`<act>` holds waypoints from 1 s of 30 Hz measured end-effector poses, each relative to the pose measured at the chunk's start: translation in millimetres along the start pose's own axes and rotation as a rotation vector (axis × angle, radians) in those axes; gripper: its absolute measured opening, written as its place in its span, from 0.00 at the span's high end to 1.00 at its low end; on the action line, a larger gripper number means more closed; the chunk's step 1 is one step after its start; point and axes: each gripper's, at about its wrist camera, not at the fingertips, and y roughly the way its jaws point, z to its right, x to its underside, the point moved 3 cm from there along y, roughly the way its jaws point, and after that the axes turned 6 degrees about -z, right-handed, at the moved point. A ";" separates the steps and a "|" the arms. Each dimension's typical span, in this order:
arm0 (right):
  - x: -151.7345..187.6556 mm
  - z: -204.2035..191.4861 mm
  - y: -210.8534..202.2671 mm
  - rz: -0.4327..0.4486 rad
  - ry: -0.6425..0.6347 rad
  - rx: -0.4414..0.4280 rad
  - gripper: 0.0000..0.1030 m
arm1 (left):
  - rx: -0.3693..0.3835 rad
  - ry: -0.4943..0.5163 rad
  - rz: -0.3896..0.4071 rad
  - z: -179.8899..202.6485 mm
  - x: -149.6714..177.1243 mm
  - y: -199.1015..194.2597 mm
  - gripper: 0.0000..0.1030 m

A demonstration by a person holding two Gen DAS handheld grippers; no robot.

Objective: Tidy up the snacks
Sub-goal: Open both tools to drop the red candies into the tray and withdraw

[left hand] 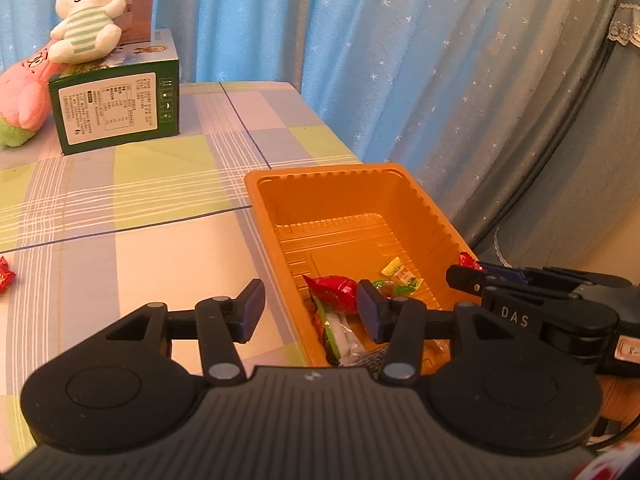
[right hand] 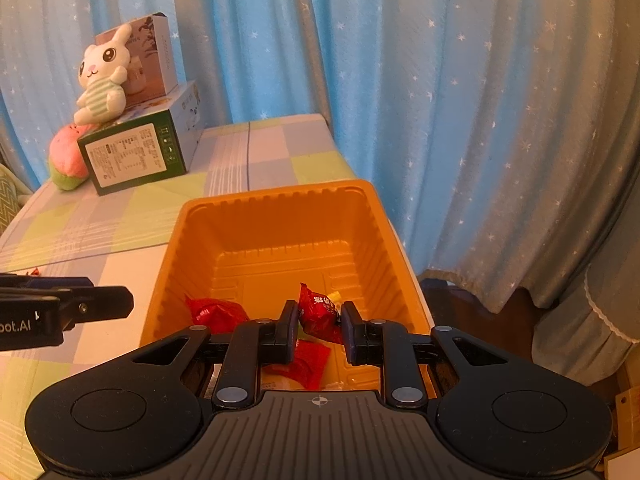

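Note:
An orange plastic tray [left hand: 320,172] sits at the right edge of the checked table and holds several wrapped snacks. Among them are a red packet [left hand: 334,292], a green-and-white packet [left hand: 336,336] and a yellow-green candy [left hand: 400,276]. My left gripper [left hand: 311,310] is open astride the tray's near-left wall, with nothing pressed between its pads. My right gripper [right hand: 319,320] hovers over the tray [right hand: 280,192], shut on a red snack packet [right hand: 320,312]. Each gripper shows in the other's view: the right gripper [left hand: 460,276], the left gripper [right hand: 120,302]. A loose red candy [left hand: 4,276] lies on the table at far left.
A green carton [left hand: 116,108] stands at the back left with a white plush rabbit [left hand: 88,12] on it and a pink plush [left hand: 20,96] beside it. Blue starred curtains [left hand: 400,60] hang behind. The table edge runs just past the tray's right side.

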 end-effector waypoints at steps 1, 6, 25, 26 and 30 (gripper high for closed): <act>-0.7 -0.9 -0.1 0.001 0.000 -0.003 0.78 | -0.002 -0.001 0.002 -1.3 0.2 -1.1 0.54; -4.8 -4.7 2.1 0.000 0.006 -0.051 0.77 | -0.011 -0.003 0.010 -5.7 1.4 -6.3 0.49; 32.9 -22.3 -51.4 -0.029 0.107 -0.084 0.49 | -0.129 -0.043 0.056 -54.4 50.4 -81.1 0.33; 35.9 -26.8 -55.6 -0.029 0.106 -0.090 0.49 | -0.135 -0.045 0.060 -57.3 53.8 -87.5 0.33; 45.3 -47.2 -70.3 -0.031 0.093 -0.113 0.49 | -0.159 -0.070 0.082 -72.7 65.9 -112.8 0.31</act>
